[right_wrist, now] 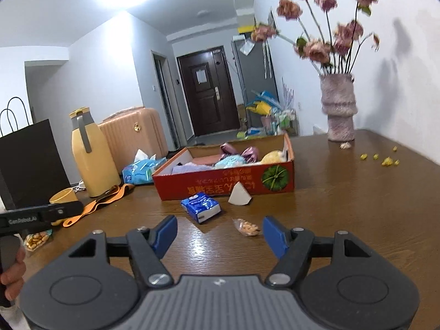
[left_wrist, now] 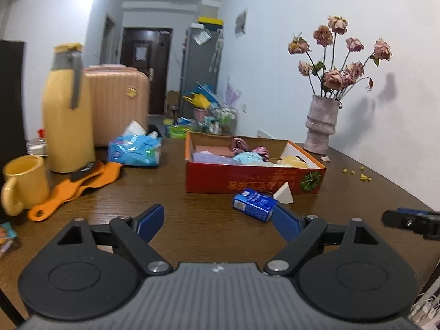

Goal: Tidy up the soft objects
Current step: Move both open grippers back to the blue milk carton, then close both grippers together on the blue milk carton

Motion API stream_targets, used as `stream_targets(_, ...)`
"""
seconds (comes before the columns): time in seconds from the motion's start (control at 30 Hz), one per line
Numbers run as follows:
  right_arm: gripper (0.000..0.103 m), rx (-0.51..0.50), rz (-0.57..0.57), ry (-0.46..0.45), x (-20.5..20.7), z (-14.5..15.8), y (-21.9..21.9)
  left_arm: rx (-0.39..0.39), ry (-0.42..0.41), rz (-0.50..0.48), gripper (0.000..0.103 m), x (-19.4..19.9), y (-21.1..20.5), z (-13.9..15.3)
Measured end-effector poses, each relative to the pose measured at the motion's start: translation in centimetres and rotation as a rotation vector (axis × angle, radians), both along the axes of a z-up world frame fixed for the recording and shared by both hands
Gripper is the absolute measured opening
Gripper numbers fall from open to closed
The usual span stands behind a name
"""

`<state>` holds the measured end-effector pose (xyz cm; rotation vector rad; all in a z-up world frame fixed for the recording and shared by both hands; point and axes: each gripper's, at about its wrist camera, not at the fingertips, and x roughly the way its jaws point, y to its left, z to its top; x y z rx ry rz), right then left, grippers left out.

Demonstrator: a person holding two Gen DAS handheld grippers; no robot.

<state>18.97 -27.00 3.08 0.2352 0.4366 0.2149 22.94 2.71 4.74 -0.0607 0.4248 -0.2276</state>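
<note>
A red cardboard box [left_wrist: 247,181] [right_wrist: 192,185] stands mid-table. It holds a purple cloth [left_wrist: 211,156], a blue fluffy piece [right_wrist: 229,161], a pink scrunchie [right_wrist: 249,152] and a yellow soft item [right_wrist: 272,156]. In front of it lie a blue tissue pack [left_wrist: 254,202] [right_wrist: 200,206] and a white wedge sponge [left_wrist: 284,195] [right_wrist: 239,194]. My left gripper [left_wrist: 218,220] is open and empty, just short of the tissue pack. Nothing sits between the open jaws of my right gripper [right_wrist: 220,233], which points at the tissue pack. A small snack packet [right_wrist: 246,227] lies by its right finger.
On the left stand a yellow thermos [left_wrist: 67,110], a yellow mug [left_wrist: 23,181], an orange strap [left_wrist: 79,189], a blue wipes pack [left_wrist: 134,151] and a black paper bag [right_wrist: 30,162]. A vase of dried roses [right_wrist: 339,107] and yellow crumbs [right_wrist: 385,159] occupy the right.
</note>
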Motion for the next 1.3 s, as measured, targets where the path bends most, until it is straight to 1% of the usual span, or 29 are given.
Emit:
stream_targets(0.03, 0.065, 0.013, 0.008, 0.015, 0.8, -0.3, 0.2, 0.004, 0.016, -0.010, 0.084, 1.2, -0.2, -0.2)
stream_targets(0.07, 0.058, 0.027, 0.019, 0.036, 1.8, -0.7, 0.5, 0.014, 0.039, -0.024, 0.077, 2.8, -0.7, -0.5)
stream_targets(0.1, 0.055, 0.041, 0.031, 0.058, 3.0, -1.3, 0.8, 0.015, 0.055, -0.048, 0.070, 4.3, -1.1, -0.8)
stream_targets(0.13, 0.049, 0.052, 0.040, 0.073, 4.0, -1.8, 1.2, 0.010, 0.070, -0.073, 0.068, 5.6, -1.4, -1.2)
stream_targets(0.17, 0.045, 0.063, 0.049, 0.092, 5.5, -2.4, 1.6, 0.005, 0.090, -0.103, 0.063, 7.3, -1.8, -1.6)
stream_targets(0.2, 0.044, 0.071, 0.054, 0.108, 6.7, -2.9, 2.0, 0.003, 0.113, -0.136, 0.057, 9.3, -2.3, -2.0)
stream_targets(0.27, 0.038, 0.099, 0.066, 0.133, 9.4, -3.6, 2.5, -0.001, 0.158, -0.172, 0.054, 12.9, -3.3, -2.9)
stream_targets(0.3, 0.037, 0.120, 0.072, 0.147, 11.0, -3.9, 2.7, -0.001, 0.180, -0.184, 0.048, 14.6, -3.7, -3.4)
stream_targets(0.37, 0.035, 0.154, 0.084, 0.167, 14.0, -4.5, 3.1, -0.009, 0.235, -0.192, 0.045, 17.8, -4.6, -4.5)
stream_targets(0.47, 0.031, 0.151, 0.084, 0.225, 18.1, -5.5, 3.8, -0.082, 0.301, -0.229, 0.044, 21.5, -4.8, -6.4)
stream_targets(0.53, 0.028, 0.158, 0.083, 0.246, 20.1, -6.1, 3.9, -0.138, 0.345, -0.246, 0.037, 23.0, -4.6, -7.7)
stream_targets(0.57, 0.026, 0.160, 0.082, 0.244, 20.9, -6.2, 4.0, -0.159, 0.370, -0.252, 0.032, 23.4, -4.5, -8.2)
stream_targets(0.6, 0.026, 0.164, 0.081, 0.237, 21.3, -6.3, 3.8, -0.171, 0.389, -0.249, 0.030, 23.7, -4.3, -8.7)
stream_targets(0.63, 0.024, 0.169, 0.083, 0.226, 21.7, -6.3, 3.7, -0.192, 0.396, -0.248, 0.030, 23.6, -3.9, -9.0)
stream_targets(0.7, 0.017, 0.214, 0.102, 0.227, 22.3, -6.9, 3.6, -0.224, 0.424, -0.233, 0.024, 23.1, -3.4, -8.7)
stream_targets(0.77, 0.013, 0.211, 0.125, 0.233, 22.3, -7.4, 3.8, -0.261, 0.446, -0.246, 0.022, 22.4, -3.0, -8.8)
stream_targets(0.83, 0.012, 0.184, 0.139, 0.208, 21.9, -6.9, 4.0, -0.259, 0.443, -0.230, 0.022, 21.4, -3.0, -8.8)
stream_targets(0.87, 0.013, 0.162, 0.138, 0.182, 21.5, -6.6, 4.0, -0.246, 0.435, -0.221, 0.022, 21.1, -3.1, -8.6)
stream_targets(0.93, 0.015, 0.121, 0.133, 0.160, 21.0, -6.0, 3.9, -0.198, 0.418, -0.205, 0.022, 20.6, -3.3, -8.2)
stream_targets(1.03, 0.016, 0.094, 0.148, 0.178, 20.7, -5.7, 3.6, -0.162, 0.399, -0.163, 0.022, 20.0, -3.4, -8.0)
stream_targets(1.13, 0.017, 0.085, 0.166, 0.176, 20.2, -5.4, 3.6, -0.167, 0.383, -0.144, 0.023, 19.4, -3.2, -8.1)
stream_targets(1.17, 0.021, 0.069, 0.163, 0.183, 20.3, -5.5, 3.8, -0.168, 0.383, -0.144, 0.023, 19.2, -3.1, -8.0)
stream_targets(1.23, 0.022, 0.070, 0.156, 0.209, 20.6, -6.1, 3.9, -0.175, 0.386, -0.150, 0.023, 19.2, -3.0, -8.0)
stream_targets(1.3, 0.022, 0.051, 0.140, 0.215, 20.7, -6.2, 3.9, -0.189, 0.378, -0.141, 0.027, 19.1, -2.9, -7.8)
